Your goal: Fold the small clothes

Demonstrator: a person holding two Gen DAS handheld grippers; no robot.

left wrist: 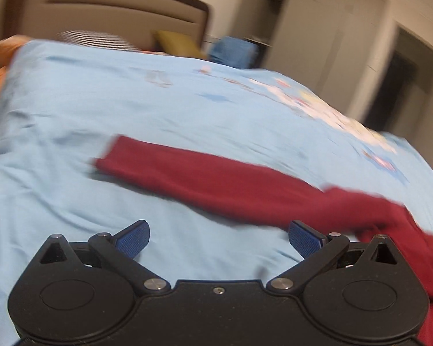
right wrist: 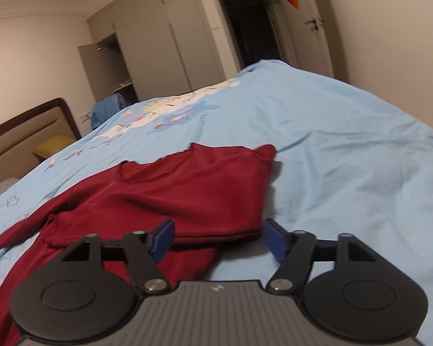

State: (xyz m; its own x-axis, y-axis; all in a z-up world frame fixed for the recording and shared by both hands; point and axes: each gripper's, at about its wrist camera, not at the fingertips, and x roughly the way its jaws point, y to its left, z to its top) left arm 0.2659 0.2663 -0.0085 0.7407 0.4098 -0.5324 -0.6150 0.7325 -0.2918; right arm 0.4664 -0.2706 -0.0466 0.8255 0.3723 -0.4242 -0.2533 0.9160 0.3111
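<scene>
One red garment [right wrist: 170, 190] on blue bedsheet [right wrist: 346, 144]; left hand-held gripper [left wrist: 218, 239] wide, right hand-held gripper [right wrist: 218, 238] wide, both empty.

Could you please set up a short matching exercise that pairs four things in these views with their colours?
Things:
1. Garment
2. Bed cover
3. Gripper pads
4. Pillow by the headboard

Colours:
A. Light blue
B. Yellow
C. Dark red
D. Dark blue

Pairs: 1-C, 2-A, 3-D, 4-B
</scene>
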